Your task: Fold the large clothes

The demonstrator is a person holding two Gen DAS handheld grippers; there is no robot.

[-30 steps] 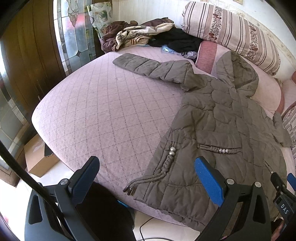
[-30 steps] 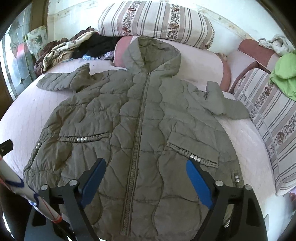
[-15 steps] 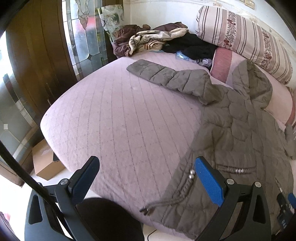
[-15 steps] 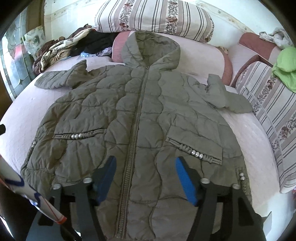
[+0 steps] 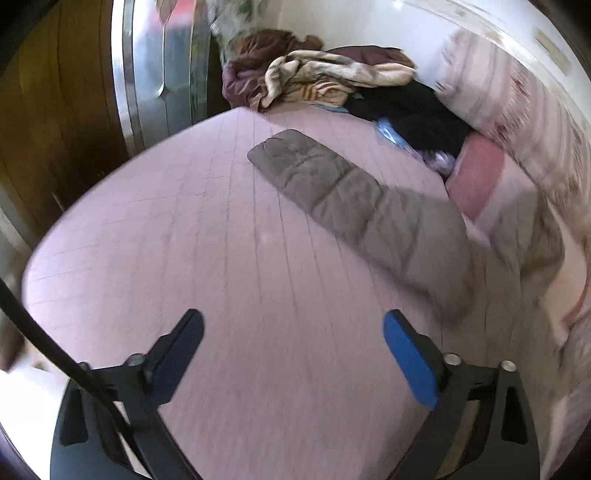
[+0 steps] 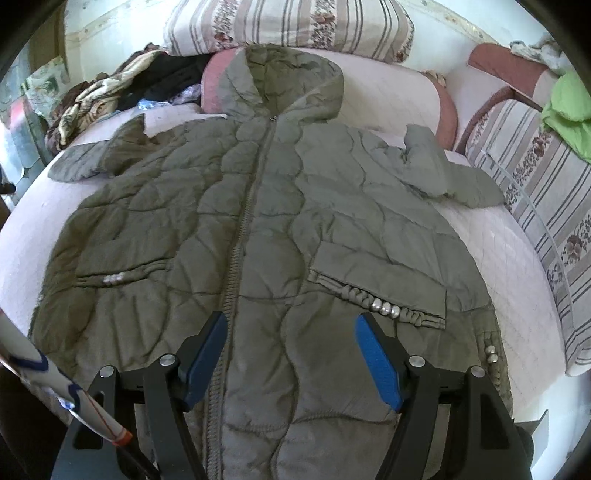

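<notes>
- The olive quilted jacket (image 6: 258,229) lies flat and zipped, front up, on the pink quilted bed cover (image 5: 207,258); its hood (image 6: 280,74) rests against a pink bolster (image 6: 399,92), and one sleeve (image 5: 332,184) reaches out across the cover.
- Since a second ago your left view has slid off the jacket's hem and pocket: now it shows mostly bare cover with the sleeve ahead, blurred. Your right view has drawn in closer over the zip.
- Your left gripper (image 5: 293,354) is wide apart, its jaws closing, with only bed cover between them, nothing held.
- Your right gripper (image 6: 290,360) stands apart over the lower front, straddling jacket fabric just right of the zip (image 6: 236,266); the pads grip nothing.
- A heap of clothes (image 5: 317,77) sits at the bed's far corner, striped cushions (image 6: 288,26) line the wall, a green cloth (image 6: 569,110) lies on the right, and a wooden cabinet (image 5: 55,110) with leaded glass stands on the left.
</notes>
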